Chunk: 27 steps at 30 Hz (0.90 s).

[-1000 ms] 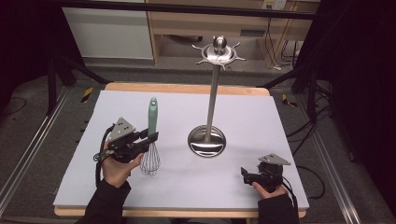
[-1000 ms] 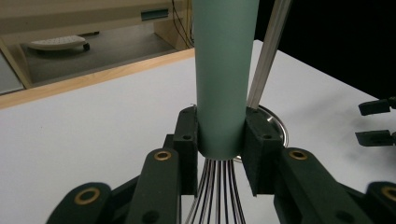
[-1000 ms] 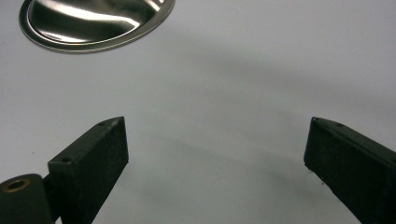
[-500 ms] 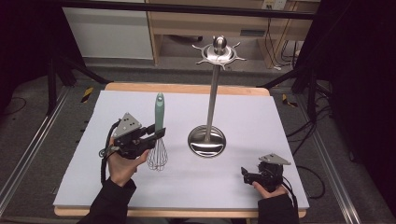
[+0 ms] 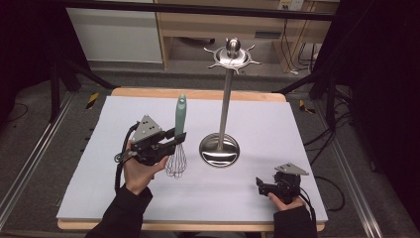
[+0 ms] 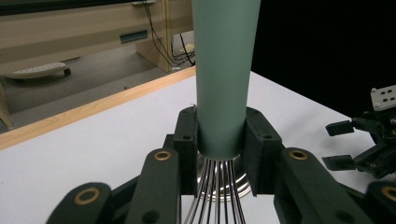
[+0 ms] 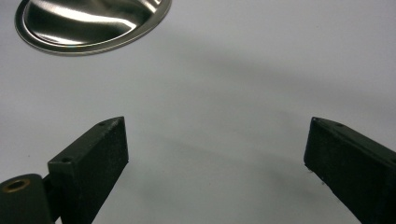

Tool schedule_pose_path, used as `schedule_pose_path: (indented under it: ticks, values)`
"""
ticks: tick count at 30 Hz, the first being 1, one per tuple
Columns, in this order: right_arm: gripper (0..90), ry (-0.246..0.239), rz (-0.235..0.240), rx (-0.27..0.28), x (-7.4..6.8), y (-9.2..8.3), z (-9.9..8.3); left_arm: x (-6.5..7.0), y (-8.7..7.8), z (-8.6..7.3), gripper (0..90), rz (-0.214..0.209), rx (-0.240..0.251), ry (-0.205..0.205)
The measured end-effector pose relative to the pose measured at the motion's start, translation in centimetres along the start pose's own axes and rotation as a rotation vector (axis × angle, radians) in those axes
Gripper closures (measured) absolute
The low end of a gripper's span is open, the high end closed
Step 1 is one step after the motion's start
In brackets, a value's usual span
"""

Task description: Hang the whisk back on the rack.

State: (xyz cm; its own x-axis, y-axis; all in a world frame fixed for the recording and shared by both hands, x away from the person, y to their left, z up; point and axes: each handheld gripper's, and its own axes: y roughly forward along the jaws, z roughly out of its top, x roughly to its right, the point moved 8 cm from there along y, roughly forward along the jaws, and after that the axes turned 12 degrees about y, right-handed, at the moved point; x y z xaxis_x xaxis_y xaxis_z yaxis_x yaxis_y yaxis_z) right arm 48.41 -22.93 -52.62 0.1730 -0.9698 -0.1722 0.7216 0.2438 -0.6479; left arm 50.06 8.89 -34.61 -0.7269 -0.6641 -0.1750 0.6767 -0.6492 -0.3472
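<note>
Since the earlier frame the left gripper (image 5: 171,141) has carried the whisk (image 5: 178,136) up and toward the utensil stand (image 5: 225,104); its jaws are clamping the green handle, wires hanging down. The right gripper (image 5: 262,186) is resting with jaws apart on the table (image 5: 297,129). Hanging it probably follows.

No readable text, labels, brand names or nos. anywhere in these views. Whisk (image 5: 179,133) handle is plain green, no print. Metal stand (image 5: 221,147) and table (image 5: 277,124) carry no markings either.
</note>
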Motion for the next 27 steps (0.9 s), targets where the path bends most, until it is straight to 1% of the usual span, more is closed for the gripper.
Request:
schedule_pose_path:
  ticks: [7,9,15,21,23,27]
  values:
    - [6.7,-0.003,-0.004,0.004,0.1,0.0,0.1,0.4,0.4,0.6,68.7,-0.011,0.003,0.01]
    - [6.8,0.002,-0.005,0.002,0.1,0.0,0.1,0.6,0.4,0.9,68.7,-0.014,0.005,0.015]
    - [6.7,0.001,-0.003,0.002,0.1,0.0,0.1,1.3,0.6,2.1,68.6,-0.026,0.013,0.038]
    - [6.7,0.004,0.0,-0.001,0.1,0.0,0.0,1.8,1.0,2.8,68.6,-0.035,0.017,0.048]
    - [6.7,0.012,0.002,-0.004,0.1,0.0,0.0,2.1,1.2,3.1,68.6,-0.042,0.016,0.053]
    - [6.7,0.008,-0.001,0.001,0.1,0.0,0.0,2.8,1.4,3.8,68.6,-0.052,0.021,0.063]
